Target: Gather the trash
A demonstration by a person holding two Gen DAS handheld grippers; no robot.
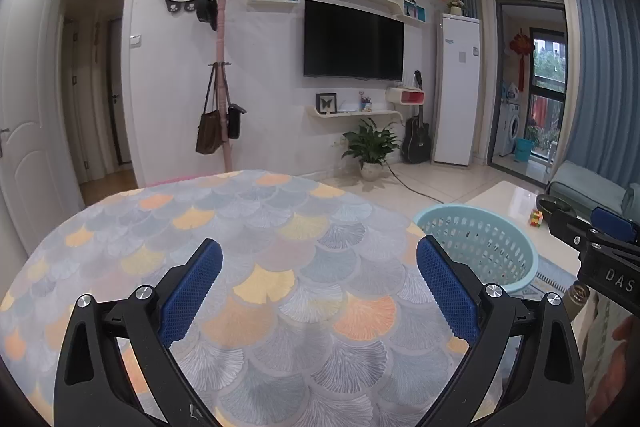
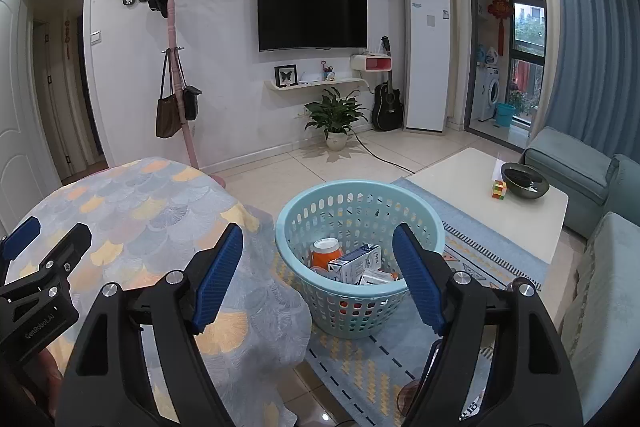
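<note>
Both claws gape wide, nothing held. Left claw [image 1: 319, 269] hovers over the bench [image 1: 280, 267] with the fan-pattern cloth; right claw [image 2: 318, 259] sits above the bench's edge, facing the basket [image 2: 424, 223]. Basket stands upright on the rug [image 2: 472, 259], just beside the bench, mouth up. Inside it: orange jar [image 2: 325, 253] upright, white-blue carton [image 2: 356, 261] lying tilted, long axis slanting up toward the basket's far-right wall.

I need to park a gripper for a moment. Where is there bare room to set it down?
The tablecloth-covered table under the left gripper is bare. The white coffee table is free toward the rug; its far end holds a bowl and cube. The basket is crowded with trash.
</note>
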